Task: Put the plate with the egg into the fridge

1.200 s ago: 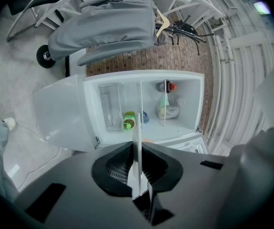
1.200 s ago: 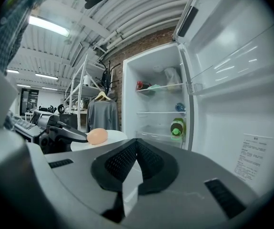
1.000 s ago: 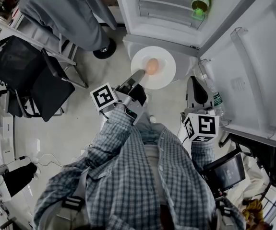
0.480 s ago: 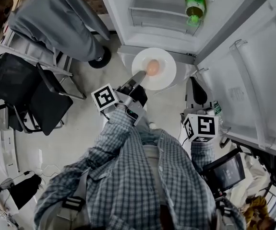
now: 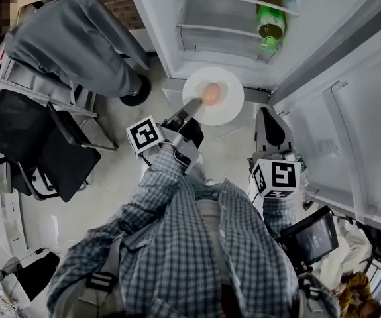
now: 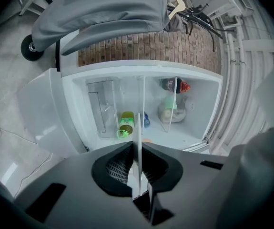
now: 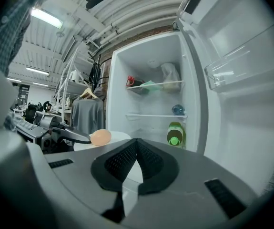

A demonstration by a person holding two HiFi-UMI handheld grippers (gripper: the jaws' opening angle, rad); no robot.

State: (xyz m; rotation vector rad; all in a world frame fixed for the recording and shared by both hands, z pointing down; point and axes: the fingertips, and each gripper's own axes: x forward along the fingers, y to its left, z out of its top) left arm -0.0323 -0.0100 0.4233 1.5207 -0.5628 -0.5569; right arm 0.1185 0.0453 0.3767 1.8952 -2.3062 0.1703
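While my left gripper (image 5: 191, 106) pinches the plate (image 5: 228, 102) by its rim just outside the open fridge (image 5: 167, 38), egg (image 5: 211, 93) aboard, my right gripper (image 5: 268, 119) hangs empty, fingers closed. Next, I judge: carry it level onto a shelf (image 5: 210, 29).

Top shelf (image 7: 152, 86): is holding a red-capped bottle (image 7: 132, 81) and a bag (image 7: 170, 74).
Middle shelf (image 7: 148, 115): is carrying a blue bottle (image 7: 177, 109).
Bottom shelf (image 6: 194, 128): is bearing a green bottle (image 7: 176, 133).
Plate (image 5: 228, 108): is sitting clamped in my left claw (image 5: 193, 104), carrying the egg (image 5: 211, 93).
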